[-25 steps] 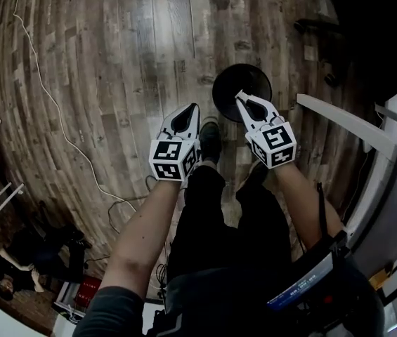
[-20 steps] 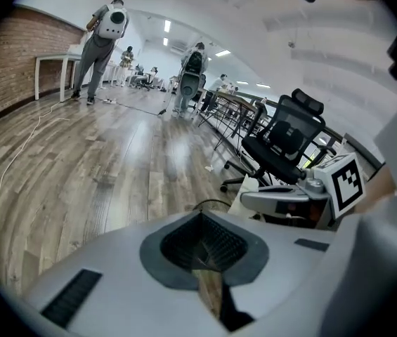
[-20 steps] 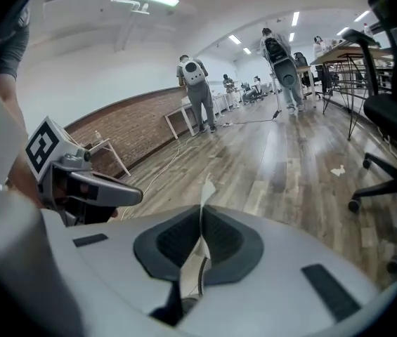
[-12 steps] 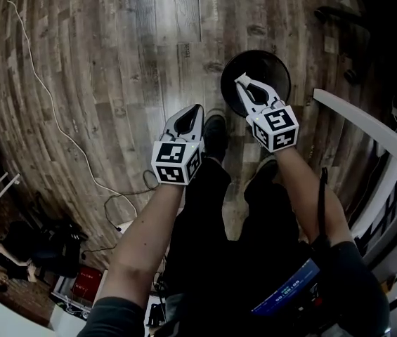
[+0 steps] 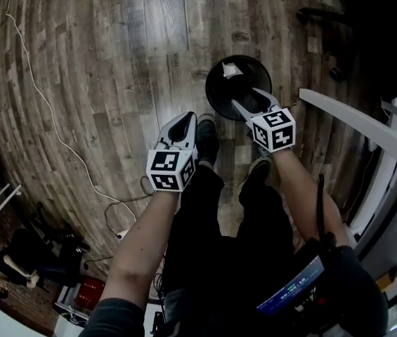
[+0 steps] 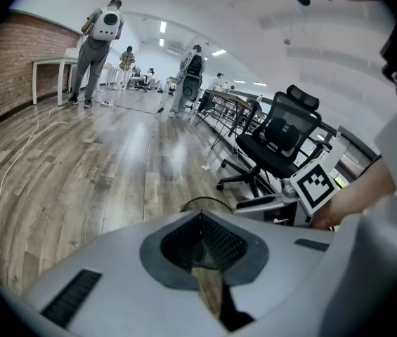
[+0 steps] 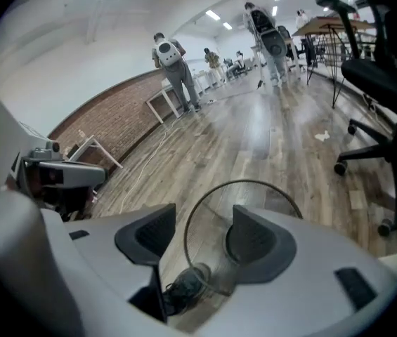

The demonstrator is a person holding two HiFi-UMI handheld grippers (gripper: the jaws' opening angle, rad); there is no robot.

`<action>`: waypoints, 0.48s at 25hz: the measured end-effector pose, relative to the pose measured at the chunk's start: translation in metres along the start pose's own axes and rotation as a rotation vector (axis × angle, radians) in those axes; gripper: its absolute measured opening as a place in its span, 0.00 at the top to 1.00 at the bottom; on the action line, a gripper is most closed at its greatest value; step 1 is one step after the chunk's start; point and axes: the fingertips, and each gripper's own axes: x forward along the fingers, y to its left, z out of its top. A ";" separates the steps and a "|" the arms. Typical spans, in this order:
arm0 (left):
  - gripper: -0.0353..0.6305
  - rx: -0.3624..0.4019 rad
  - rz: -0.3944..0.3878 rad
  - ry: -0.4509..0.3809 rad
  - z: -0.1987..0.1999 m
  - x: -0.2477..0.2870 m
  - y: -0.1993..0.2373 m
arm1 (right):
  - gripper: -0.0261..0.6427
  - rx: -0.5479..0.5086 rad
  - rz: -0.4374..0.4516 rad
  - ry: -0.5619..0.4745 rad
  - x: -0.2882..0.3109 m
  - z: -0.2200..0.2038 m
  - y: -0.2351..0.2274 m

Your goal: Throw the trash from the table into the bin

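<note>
A round black bin (image 5: 219, 93) stands on the wood floor in front of the person's feet. A small white scrap of trash (image 5: 230, 69) lies inside it near the far rim. My right gripper (image 5: 251, 104) hangs over the bin's near side; its jaws have just been opening and stand apart with nothing between them. In the right gripper view the bin's thin rim (image 7: 243, 182) curves between the spread jaws of the right gripper (image 7: 198, 225). My left gripper (image 5: 184, 123) is left of the bin, over bare floor, shut and empty. The left gripper (image 6: 199, 217) shows its jaws meeting.
A white table edge (image 5: 349, 121) runs along the right. A black office chair (image 6: 282, 135) stands beyond the bin. A white cable (image 5: 40, 97) trails over the floor at left, and dark bags (image 5: 43, 255) lie at lower left. Several people (image 6: 100, 41) stand far off.
The right gripper has sunk over the bin and opened; the white scrap that sat at its tips now lies in the bin. The left gripper has dropped a little, still shut.
</note>
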 end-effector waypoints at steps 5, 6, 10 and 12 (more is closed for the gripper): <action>0.93 0.019 -0.049 -0.052 0.051 -0.026 -0.050 | 0.60 -0.011 0.011 -0.029 -0.062 0.030 0.020; 0.93 0.022 -0.062 -0.070 0.064 -0.034 -0.061 | 0.60 -0.003 0.005 -0.064 -0.079 0.043 0.024; 0.93 0.049 -0.105 -0.144 0.117 -0.069 -0.102 | 0.60 0.030 -0.007 -0.197 -0.151 0.098 0.047; 0.93 0.068 -0.126 -0.183 0.148 -0.087 -0.121 | 0.60 0.034 -0.013 -0.261 -0.187 0.130 0.058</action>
